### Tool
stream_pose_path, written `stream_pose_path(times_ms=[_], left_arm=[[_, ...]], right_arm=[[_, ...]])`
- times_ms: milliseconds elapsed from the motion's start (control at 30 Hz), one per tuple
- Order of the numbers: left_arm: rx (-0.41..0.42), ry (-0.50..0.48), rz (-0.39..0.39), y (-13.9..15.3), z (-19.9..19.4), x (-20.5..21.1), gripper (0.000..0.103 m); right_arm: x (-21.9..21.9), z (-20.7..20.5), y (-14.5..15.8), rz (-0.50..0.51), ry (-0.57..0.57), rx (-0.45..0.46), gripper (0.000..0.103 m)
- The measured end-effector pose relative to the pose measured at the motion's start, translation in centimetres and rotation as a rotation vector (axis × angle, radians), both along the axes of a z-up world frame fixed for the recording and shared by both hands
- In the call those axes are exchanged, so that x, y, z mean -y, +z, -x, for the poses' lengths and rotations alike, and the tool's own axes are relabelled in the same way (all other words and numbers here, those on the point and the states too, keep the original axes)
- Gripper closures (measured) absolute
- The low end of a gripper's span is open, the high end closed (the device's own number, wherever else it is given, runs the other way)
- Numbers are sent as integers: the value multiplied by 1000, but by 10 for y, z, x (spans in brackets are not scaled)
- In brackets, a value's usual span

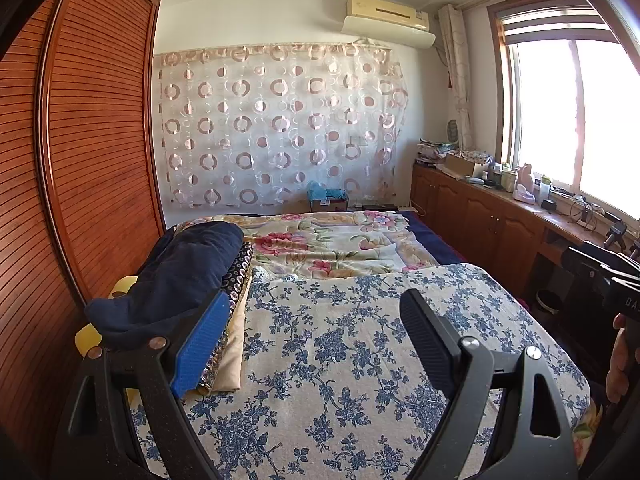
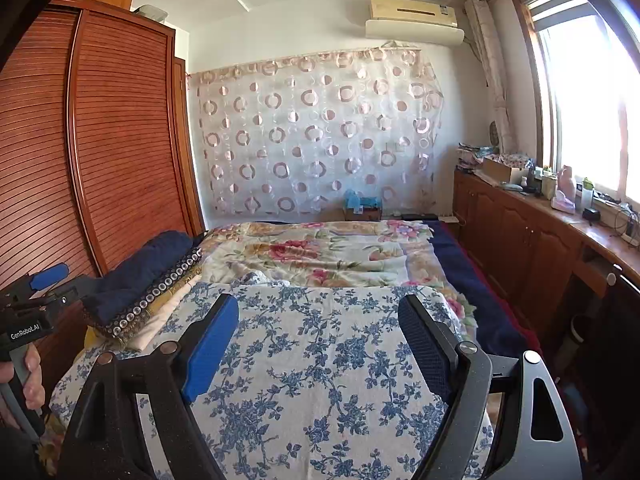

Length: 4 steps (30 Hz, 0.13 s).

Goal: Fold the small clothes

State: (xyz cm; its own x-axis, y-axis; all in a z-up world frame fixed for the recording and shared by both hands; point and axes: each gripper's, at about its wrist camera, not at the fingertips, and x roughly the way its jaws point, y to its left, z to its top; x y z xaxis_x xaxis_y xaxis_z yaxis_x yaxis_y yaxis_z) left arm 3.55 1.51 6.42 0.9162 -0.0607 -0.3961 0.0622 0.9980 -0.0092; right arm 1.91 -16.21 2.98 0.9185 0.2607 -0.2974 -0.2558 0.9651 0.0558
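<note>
Folded clothes (image 1: pixel 192 280) stacked, navy piece on top.

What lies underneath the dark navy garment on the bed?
Under the navy garment: a circle-patterned fabric, then cream cloth. How far they extend beneath is hidden.

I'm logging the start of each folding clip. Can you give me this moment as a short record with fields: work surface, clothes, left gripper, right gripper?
work surface: blue-flowered cloth spread on the bed
clothes: stack at the bed's left edge, navy garment on top
left gripper: open, nothing between its fingers, above the cloth
right gripper: open, holding nothing, above the cloth
</note>
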Motion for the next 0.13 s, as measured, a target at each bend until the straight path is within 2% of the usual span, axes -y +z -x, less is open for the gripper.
stream_pose_path(times_ms=[133], left_arm=[[0, 1, -1, 0, 0, 0, 15]], right_arm=[[1, 0, 0, 2, 2, 3, 19]])
